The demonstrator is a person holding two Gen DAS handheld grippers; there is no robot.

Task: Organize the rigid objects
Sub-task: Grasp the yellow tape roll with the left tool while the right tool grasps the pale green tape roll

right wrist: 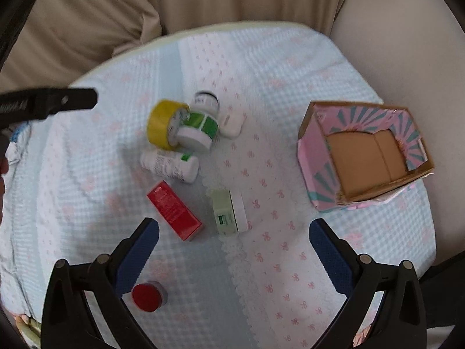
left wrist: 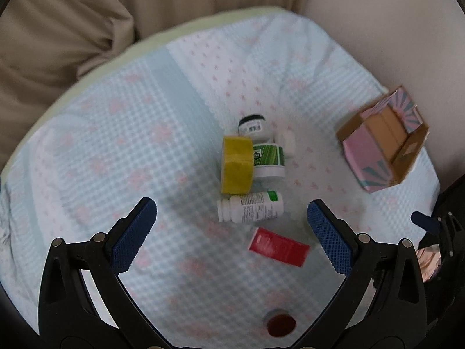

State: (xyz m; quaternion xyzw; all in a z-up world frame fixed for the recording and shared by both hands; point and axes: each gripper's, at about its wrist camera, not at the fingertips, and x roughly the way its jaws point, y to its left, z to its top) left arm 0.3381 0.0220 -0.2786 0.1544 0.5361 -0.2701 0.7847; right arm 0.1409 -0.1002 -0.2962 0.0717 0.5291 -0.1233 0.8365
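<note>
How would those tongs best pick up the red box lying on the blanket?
Grip the red box across its two long sides, near the middle, coming straight down from above. It lies flat and is long and narrow, so the short width fits the open right tongs. Its sides look clear of the white bottle.
</note>
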